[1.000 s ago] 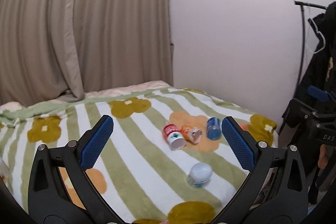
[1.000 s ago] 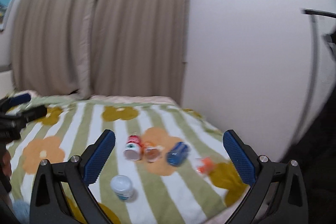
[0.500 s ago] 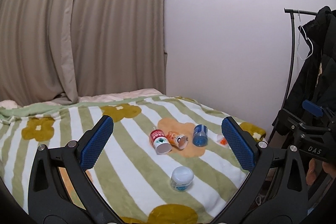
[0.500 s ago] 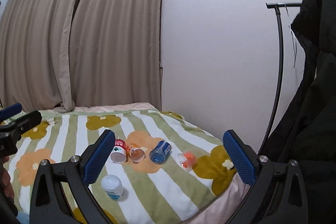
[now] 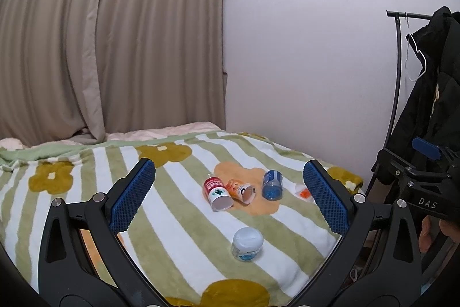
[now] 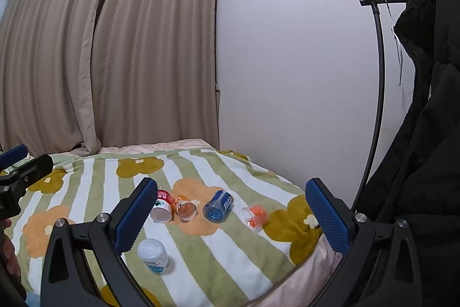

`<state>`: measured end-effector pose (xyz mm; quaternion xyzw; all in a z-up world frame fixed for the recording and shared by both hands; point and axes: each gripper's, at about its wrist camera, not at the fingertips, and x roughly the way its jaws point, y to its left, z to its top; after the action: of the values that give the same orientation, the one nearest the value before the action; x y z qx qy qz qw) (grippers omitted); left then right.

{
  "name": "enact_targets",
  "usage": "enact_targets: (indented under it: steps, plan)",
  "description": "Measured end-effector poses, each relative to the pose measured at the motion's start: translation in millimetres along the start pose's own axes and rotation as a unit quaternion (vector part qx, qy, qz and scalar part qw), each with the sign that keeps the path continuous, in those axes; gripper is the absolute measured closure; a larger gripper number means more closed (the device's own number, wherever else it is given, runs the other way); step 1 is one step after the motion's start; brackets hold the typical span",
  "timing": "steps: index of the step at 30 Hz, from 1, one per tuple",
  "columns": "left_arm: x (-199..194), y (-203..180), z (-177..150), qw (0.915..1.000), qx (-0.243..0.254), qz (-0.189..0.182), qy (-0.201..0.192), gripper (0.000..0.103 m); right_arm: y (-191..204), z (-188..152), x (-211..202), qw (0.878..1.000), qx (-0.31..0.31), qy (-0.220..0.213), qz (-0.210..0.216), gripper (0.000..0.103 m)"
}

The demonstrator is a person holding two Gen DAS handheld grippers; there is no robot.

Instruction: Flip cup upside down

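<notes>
Left black two-finger gripper with blue pads [image 5: 228, 194] and right one [image 6: 230, 203] both gape wide, holding nothing

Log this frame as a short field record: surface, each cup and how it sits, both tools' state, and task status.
surface: green-and-white striped flower-print blanket on a bed
red-and-white paper cup: on its side, mouth toward camera
orange printed cup: on its side, beside the red one
blue plastic cup: on its side
clear cup with orange print: on its side, near the bed edge
white cup with blue label: apparently base up, nearest the tools
left tool: open, holding nothing
right tool: open, holding nothing
task status: no cup gripped yet
</notes>
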<state>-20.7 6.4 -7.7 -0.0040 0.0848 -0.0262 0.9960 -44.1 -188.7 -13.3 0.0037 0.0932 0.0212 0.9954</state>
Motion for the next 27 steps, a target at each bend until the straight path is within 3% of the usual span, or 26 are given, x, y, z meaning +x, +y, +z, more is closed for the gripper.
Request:
enact_targets:
  steps: [27]
  plan:
    - [1.8, -0.4, -3.0, 1.0, 0.0, -0.007, 0.003, 0.0, 1.0, -4.6, -3.3, 1.0, 0.003, 0.003, 0.0, 0.0]
